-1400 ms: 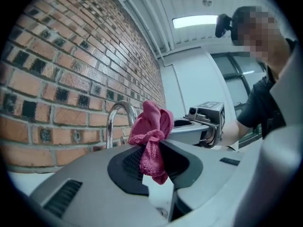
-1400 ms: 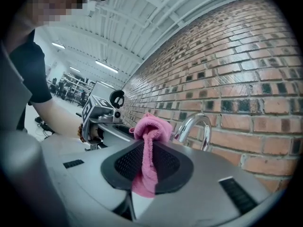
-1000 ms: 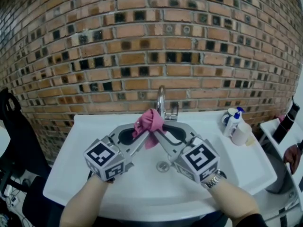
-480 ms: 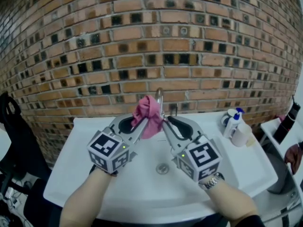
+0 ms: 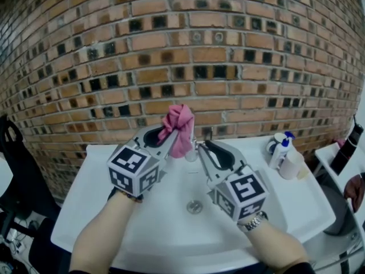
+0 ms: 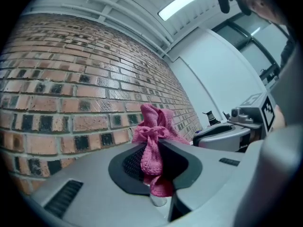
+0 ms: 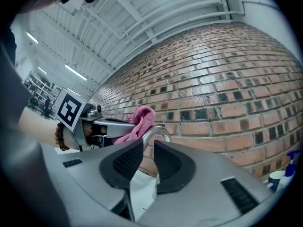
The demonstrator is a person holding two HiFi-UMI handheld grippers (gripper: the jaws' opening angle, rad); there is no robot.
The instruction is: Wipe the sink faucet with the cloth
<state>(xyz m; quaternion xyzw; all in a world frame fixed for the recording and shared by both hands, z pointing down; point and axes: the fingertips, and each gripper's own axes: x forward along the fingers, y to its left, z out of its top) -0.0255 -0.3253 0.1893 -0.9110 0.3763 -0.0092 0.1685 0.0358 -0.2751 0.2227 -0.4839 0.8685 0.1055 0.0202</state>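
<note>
one view, right gripper view, shows faucet arch beside cloth

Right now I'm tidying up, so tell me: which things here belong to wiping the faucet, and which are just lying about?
In the job: pink cloth, pinched in the left tongs; faucet; sink; right tongs, slightly apart, gripping nothing.
Lying about: spray bottle, white container beside it, black chair at the left.
</note>
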